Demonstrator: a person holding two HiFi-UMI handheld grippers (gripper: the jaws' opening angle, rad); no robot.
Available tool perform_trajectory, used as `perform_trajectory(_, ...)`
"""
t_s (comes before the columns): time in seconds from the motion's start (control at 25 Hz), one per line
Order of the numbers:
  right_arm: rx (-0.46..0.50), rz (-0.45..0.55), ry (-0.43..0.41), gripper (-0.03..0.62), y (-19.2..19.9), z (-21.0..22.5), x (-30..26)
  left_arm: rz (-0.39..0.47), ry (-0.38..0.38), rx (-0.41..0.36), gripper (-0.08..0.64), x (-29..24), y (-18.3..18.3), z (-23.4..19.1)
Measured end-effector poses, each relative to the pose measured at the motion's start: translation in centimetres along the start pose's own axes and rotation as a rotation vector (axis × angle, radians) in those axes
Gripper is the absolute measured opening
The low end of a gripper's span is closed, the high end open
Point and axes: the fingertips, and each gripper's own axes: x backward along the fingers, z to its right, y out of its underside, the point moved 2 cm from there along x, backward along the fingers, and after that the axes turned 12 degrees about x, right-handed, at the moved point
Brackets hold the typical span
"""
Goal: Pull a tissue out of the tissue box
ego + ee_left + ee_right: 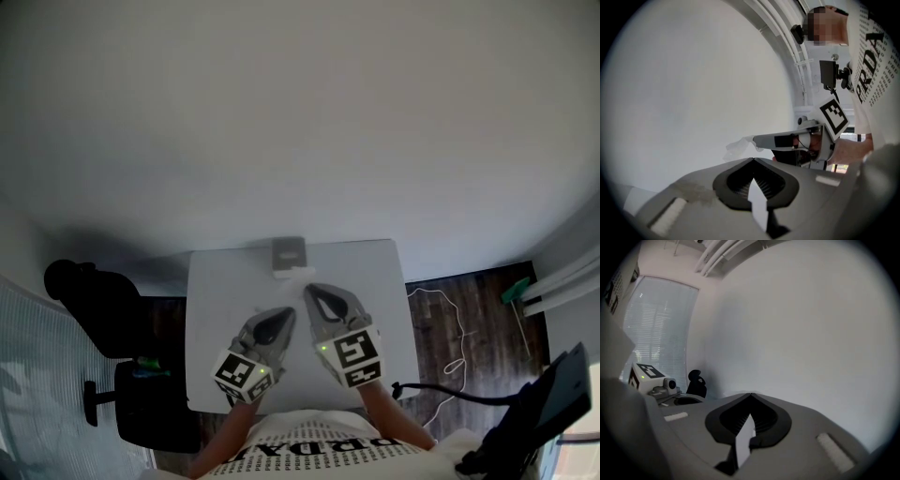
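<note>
Left gripper (pixel 287 313), right gripper (pixel 307 290) and a white printed shirt (pixel 314 452), lower centre of the frame.
Both grippers have grey teardrop shells with dark hollows. Each bears a cube (pixel 352 357) of black-and-white square markers and a small green light. Black lettering crosses the shirt.

The tissue box (pixel 289 253), at twelve o'clock on the worktop (pixel 211 309), is rendered too small and blurred for detail; the person's torso (pixel 309 455) is cut off at six o'clock.
</note>
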Motion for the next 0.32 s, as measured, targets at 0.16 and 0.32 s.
perform_trajectory(0.16, 0.003, 0.002, -0.006, 0.008, -0.09, -0.06, -0.02, 0.004, -0.001, -0.002, -0.008, 0.02, -0.04, -0.07)
perform_trajectory(0.32, 0.01, 0.005, -0.009, 0.008, -0.06, -0.06, -0.31, 0.009, -0.007, 0.0, -0.008, 0.01, -0.08, -0.47)
